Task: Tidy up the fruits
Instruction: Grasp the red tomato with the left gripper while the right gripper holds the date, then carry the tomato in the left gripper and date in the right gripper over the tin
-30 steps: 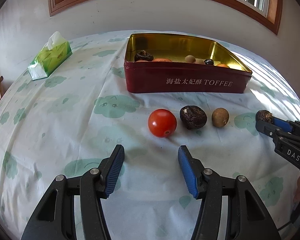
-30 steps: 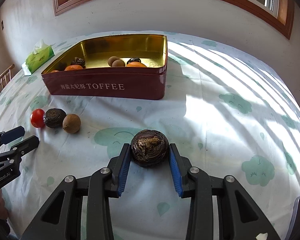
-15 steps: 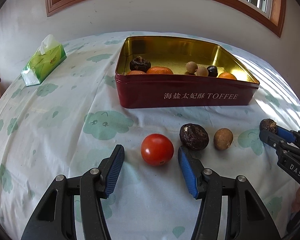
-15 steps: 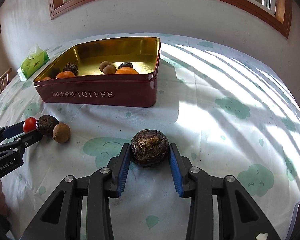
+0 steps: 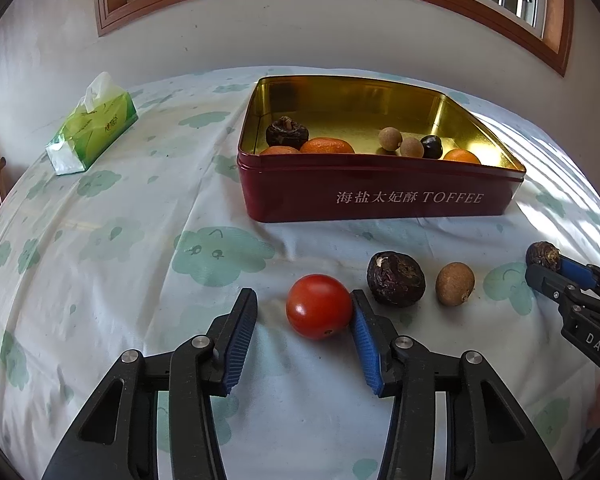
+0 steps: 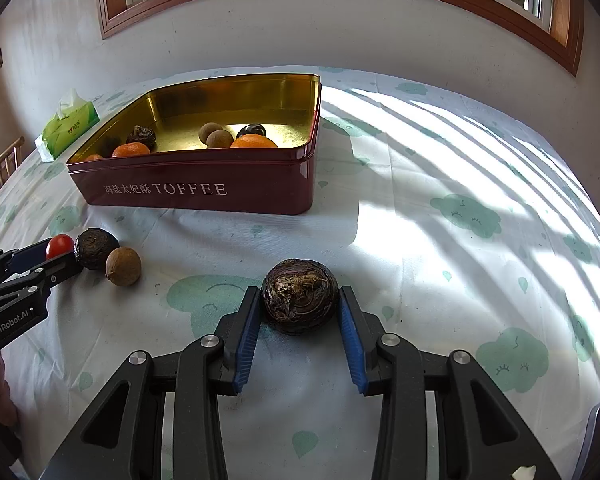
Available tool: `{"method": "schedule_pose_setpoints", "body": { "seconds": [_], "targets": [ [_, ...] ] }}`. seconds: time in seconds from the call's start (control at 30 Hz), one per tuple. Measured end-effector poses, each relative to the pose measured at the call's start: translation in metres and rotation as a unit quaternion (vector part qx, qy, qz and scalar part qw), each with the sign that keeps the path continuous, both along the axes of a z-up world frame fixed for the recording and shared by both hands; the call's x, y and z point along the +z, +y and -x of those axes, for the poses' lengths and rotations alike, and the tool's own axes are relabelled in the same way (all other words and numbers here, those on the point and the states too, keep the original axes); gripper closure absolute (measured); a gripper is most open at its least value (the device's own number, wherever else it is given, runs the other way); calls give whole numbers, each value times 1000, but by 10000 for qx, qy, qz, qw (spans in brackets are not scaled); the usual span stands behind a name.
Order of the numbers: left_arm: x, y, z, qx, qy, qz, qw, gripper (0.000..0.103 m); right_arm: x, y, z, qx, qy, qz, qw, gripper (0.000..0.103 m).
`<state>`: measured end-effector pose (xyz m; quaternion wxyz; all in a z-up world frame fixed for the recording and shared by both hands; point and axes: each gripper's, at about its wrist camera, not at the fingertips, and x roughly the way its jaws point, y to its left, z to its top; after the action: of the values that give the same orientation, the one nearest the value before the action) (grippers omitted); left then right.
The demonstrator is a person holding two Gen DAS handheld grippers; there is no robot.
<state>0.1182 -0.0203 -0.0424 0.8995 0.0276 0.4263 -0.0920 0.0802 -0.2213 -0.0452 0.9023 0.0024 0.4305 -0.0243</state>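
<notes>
On the cloud-print cloth (image 5: 100, 240) in front of the red TOFFEE tin (image 5: 380, 196), the left gripper (image 5: 303, 312) has just been closing round a glossy tomato (image 5: 319, 306): right pad touching, left pad apart. Right gripper (image 6: 298, 308) pinches a wrinkled dark fruit (image 6: 299, 302), prob. a water chestnut. The tin's near wall hides part of the oranges (image 5: 327, 146) inside.

Your left gripper (image 5: 303, 312) is a black plastic two-finger clamp with ribbed blue pads (image 5: 241, 336), triangular cut-outs in its arms and silver round pivot screws; white "GenRobot.AI" lettering marks its side. Your right gripper (image 6: 299, 320) is built alike, its side printed "DAS".
</notes>
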Motion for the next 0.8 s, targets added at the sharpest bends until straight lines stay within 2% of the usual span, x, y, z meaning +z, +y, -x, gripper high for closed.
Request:
{"method": "schedule_pose_setpoints", "body": {
  "seconds": [0.33, 0.8],
  "targets": [
    [1, -2, 1, -38, -29, -9, 10000, 71, 0, 0, 0, 0, 1, -1, 10000, 67],
    [2, -2, 1, -33, -13, 4, 10000, 72, 0, 1, 0, 0, 2, 8, 10000, 67]
  ]
}}
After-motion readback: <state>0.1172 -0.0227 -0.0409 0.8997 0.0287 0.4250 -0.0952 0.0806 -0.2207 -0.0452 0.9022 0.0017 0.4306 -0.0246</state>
